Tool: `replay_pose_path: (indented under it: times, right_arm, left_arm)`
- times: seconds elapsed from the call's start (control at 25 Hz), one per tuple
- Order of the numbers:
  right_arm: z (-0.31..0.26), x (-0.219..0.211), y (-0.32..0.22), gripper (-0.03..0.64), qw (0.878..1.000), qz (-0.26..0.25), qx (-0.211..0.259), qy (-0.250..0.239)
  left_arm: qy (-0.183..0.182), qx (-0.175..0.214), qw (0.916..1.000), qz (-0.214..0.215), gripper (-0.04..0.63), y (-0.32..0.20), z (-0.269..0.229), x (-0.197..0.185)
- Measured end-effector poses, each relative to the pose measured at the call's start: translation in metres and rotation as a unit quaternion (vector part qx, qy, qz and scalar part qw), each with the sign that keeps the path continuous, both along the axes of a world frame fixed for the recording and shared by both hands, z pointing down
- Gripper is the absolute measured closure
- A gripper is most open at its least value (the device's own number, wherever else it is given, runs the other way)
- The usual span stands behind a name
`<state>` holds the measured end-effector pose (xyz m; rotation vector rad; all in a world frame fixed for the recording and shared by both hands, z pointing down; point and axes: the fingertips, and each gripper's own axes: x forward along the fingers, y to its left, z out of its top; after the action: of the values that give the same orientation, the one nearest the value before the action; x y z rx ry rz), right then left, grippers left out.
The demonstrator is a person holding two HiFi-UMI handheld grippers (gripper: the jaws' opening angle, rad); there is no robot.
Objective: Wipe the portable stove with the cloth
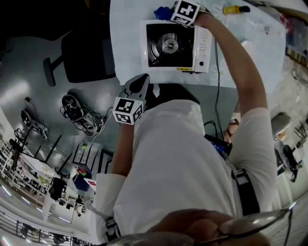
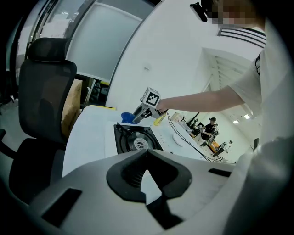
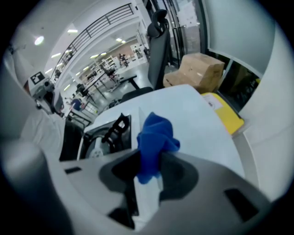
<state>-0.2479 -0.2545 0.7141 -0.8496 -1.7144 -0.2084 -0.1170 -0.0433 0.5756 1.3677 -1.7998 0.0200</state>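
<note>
The portable stove is a white box with a black burner top, set on the white table. My right gripper hovers over the stove's far left corner, shut on a bunched blue cloth. In the right gripper view the cloth sticks up from between the jaws of the right gripper, with the stove just left of it. My left gripper hangs by my body, short of the table's near edge. In the left gripper view the left gripper has its tips together and holds nothing.
A black office chair stands left of the table. A yellow item lies at the table's far side, and a cable runs down past the stove's right. A cardboard box sits beyond the table.
</note>
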Motion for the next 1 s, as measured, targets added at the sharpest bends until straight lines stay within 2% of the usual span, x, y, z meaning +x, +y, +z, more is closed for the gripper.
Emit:
replay_pose_path:
  times: [0.2,0.68,1.0]
  right_arm:
    - [-0.001,0.016,-0.019,0.48,1.0,0.021,-0.005,0.0]
    - [0.0,0.062,-0.074,0.48,0.998,0.058,0.022,0.02]
    - [-0.002,0.096,-0.109,0.48,0.994,0.104,0.022,0.033]
  left_arm:
    - [-0.004,-0.001,0.9998,0.021,0.558,-0.009,-0.007,0.006]
    - [-0.002,-0.004,0.9988,0.048,0.558,-0.021,-0.007,0.022]
    - [-0.005,0.0,0.9974,0.072,0.558,-0.038,-0.011,0.03]
